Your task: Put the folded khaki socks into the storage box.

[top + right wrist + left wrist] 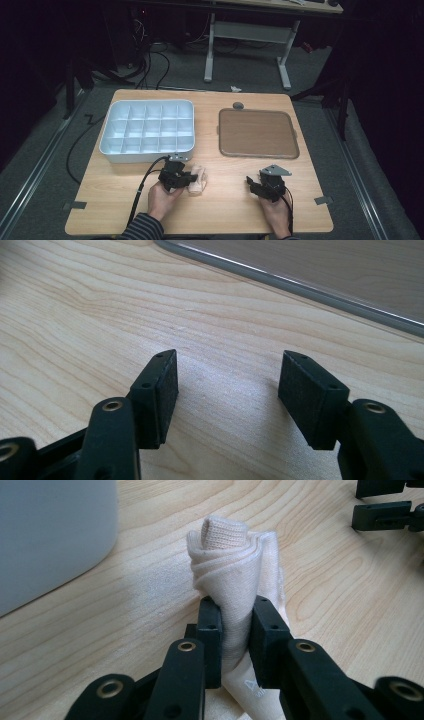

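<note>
Cream-coloured fabric, a rolled sock (230,570) by its knit and cuff, lies on the wooden table (225,210) near the front edge, a little left of the middle. From the left gripper view it is clear that the left gripper (235,630) has its two jaws pressed on the lower part of the roll, so the cloth is squeezed between them, and the rolled end with the ribbed cuff stands up above the jaws. The high view does not show this grasp well; there the sock (196,180) is only a pale lump just to the right of the left gripper (186,178), which the left hand (162,199) holds.

The right gripper (255,185) rests over bare wood to the right of the sock and apart from it, held by the right hand (276,210). In the right gripper view its jaws stand wide apart with nothing between them, only the wood grain below. That view also shows close up the rim of the brown tray (320,270).

Farther from the person, the high view shows a white box (147,131) with many small compartments at far left, just behind the left gripper, and the brown tray (257,133) at far right. A small dark round thing (238,105) lies on the table just behind the tray; I cannot tell what it is.
</note>
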Available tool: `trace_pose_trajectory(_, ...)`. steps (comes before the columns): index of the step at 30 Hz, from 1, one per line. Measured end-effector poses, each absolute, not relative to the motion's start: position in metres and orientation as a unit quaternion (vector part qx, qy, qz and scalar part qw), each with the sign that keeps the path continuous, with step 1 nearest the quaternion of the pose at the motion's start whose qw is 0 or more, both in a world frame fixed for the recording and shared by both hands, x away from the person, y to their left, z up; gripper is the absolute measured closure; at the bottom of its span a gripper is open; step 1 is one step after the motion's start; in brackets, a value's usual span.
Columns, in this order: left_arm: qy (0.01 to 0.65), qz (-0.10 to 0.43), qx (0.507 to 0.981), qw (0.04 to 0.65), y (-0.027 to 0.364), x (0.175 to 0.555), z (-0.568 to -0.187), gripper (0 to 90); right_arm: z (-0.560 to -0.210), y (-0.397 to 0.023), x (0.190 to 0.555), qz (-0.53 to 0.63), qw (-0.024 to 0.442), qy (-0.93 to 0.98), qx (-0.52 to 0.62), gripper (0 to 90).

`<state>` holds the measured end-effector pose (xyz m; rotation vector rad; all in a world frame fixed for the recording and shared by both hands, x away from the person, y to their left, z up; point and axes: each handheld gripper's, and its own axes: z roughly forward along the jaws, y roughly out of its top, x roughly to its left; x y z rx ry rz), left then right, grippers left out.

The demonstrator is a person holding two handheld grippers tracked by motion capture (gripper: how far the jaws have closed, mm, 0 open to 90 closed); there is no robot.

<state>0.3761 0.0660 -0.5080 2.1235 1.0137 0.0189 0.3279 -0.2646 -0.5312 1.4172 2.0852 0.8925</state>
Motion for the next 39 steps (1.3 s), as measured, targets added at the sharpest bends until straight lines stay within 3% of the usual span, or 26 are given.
trace_pose_trajectory(39,0.41,0.011,0.812,0.415,0.104,0.374,-0.48,78.2,-0.531,-0.265,0.328,0.325,0.229,0.758,0.516,39.7)
